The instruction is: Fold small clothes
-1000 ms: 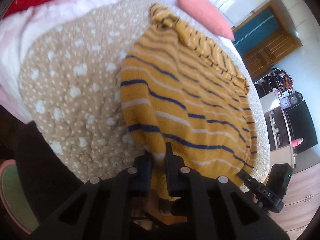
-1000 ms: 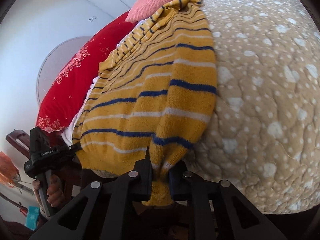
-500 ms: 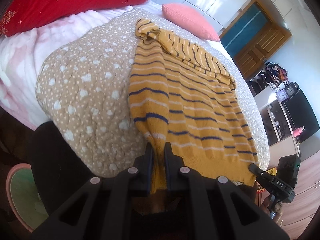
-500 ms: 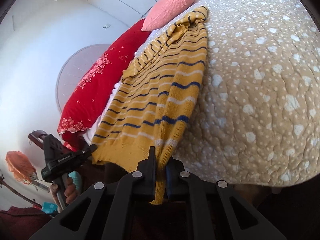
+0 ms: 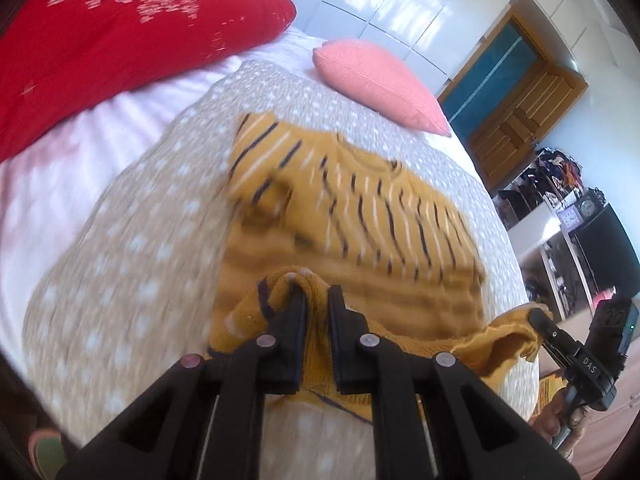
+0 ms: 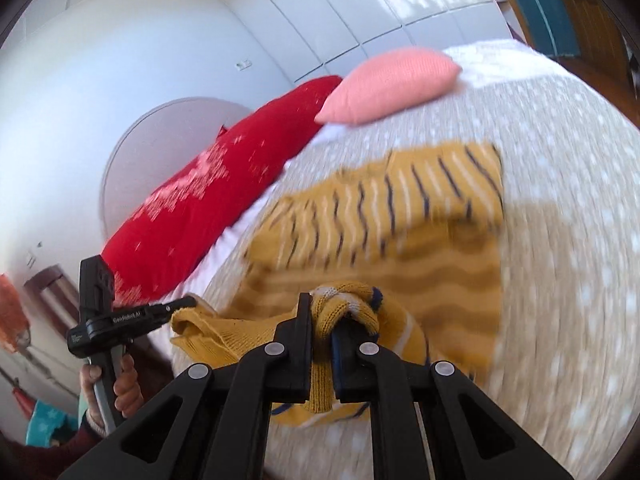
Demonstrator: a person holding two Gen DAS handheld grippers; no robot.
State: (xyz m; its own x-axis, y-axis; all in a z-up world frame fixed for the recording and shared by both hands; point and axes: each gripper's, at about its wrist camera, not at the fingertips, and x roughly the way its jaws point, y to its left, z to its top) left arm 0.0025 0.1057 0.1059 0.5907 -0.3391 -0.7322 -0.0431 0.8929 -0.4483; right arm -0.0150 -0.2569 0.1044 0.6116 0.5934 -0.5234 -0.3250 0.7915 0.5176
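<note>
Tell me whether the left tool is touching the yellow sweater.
Touching. In the left wrist view the left tool is shut on the yellow sweater, its knit hem bunched between the fingers.

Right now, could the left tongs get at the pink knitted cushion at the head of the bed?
Probably not yet: the left tongs are shut on the hem of the mustard striped knit sweater, so they would have to let go first; otherwise nothing blocks the pink knitted cushion.

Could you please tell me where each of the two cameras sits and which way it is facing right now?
Left wrist: on the left gripper, looking down over the bed; the right gripper and its hand show.
Right wrist: on the right gripper, facing the same bed; the left gripper and its hand show.
Shared: yellow striped sweater, pink cushion, red pillow.
</note>
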